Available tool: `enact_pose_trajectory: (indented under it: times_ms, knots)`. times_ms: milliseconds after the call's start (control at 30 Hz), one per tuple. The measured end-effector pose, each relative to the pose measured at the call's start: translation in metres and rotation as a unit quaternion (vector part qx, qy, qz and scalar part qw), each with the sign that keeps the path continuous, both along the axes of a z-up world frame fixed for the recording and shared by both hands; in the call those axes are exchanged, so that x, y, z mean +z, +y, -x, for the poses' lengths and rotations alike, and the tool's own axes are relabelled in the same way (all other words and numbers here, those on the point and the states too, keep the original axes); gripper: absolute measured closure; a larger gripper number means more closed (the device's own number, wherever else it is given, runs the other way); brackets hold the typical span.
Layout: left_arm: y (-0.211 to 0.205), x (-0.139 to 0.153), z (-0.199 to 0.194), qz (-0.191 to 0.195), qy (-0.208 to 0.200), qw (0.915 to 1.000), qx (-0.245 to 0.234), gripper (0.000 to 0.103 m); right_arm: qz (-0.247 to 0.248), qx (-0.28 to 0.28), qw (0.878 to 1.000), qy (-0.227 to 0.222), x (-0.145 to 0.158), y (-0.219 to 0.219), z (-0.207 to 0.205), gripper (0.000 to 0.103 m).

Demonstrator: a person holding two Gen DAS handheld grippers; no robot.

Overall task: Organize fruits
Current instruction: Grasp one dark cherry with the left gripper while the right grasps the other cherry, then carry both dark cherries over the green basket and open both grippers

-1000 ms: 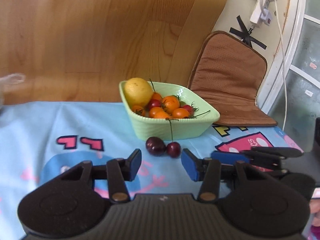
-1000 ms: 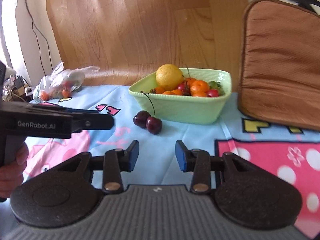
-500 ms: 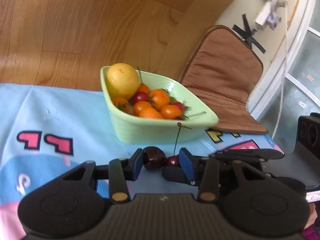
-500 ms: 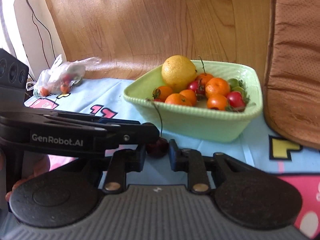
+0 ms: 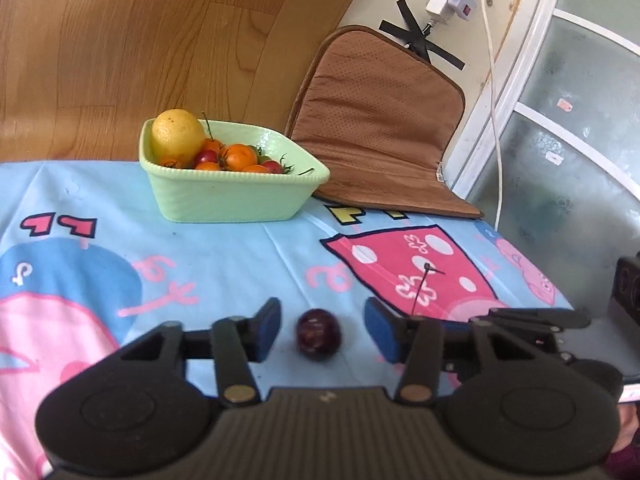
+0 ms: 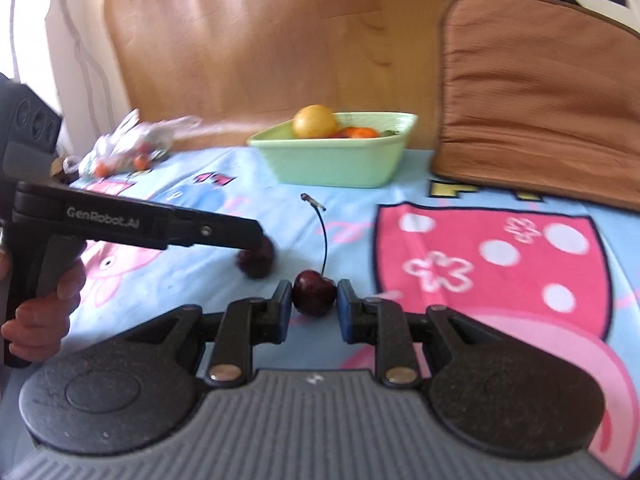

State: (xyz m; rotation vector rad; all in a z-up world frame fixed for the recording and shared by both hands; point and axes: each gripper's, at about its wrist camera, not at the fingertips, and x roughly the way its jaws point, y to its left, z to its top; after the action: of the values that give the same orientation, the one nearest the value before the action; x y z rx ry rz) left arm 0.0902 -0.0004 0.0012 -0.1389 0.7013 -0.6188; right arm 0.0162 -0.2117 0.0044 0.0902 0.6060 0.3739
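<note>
Cherry [image 6: 314, 298] with stem sits clamped in right gripper [image 6: 314, 312]; left gripper [image 5: 322, 330] has just been opening around stemless cherry [image 5: 318, 339].

home: cartoon tablecloth [image 5: 224, 264], seat cushion [image 5: 380, 128], fruit bowl [image 5: 228, 196].

A blue cartoon-print cloth [image 5: 224, 256] covers the surface. On it far off sits a green bowl [image 5: 232, 196] of fruit, a brown cushion [image 5: 384, 152] to its right, a plastic bag [image 6: 132, 148] far left, and a dark cherry [image 5: 319, 339] near.
</note>
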Motion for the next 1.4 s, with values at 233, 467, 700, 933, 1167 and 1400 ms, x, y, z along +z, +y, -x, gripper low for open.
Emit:
enact_pose_trajectory:
  times_ms: [233,467,700,933,1167,1400]
  knots:
    - [-0.017,-0.013,0.001,-0.059,-0.009,0.9979,0.024,0.072,-0.011,0.003,1.0,0.003,-0.005,-0.004,0.0,0.076]
    - [-0.008,0.029,-0.017,-0.029,-0.047,0.9979,0.035,0.072,-0.032,0.0,0.998,-0.048,0.018,-0.003,-0.024,0.076]
    - [-0.016,0.051,-0.091,-0.048,-0.075,0.9928,0.08,0.073,-0.036,-0.008,0.995,-0.093,0.036,0.015,-0.104,0.076]
    - [-0.019,0.025,-0.137,-0.084,-0.049,0.9873,0.125,0.072,-0.021,-0.012,0.997,-0.079,0.012,0.019,-0.151,0.074]
    - [-0.02,0.042,-0.09,-0.102,-0.075,0.982,0.14,0.071,-0.053,-0.04,0.993,-0.099,0.034,0.003,-0.107,0.074]
    - [-0.034,0.046,-0.003,-0.145,-0.089,0.9717,0.164,0.063,-0.119,-0.092,0.986,-0.073,0.025,-0.018,-0.007,0.074]
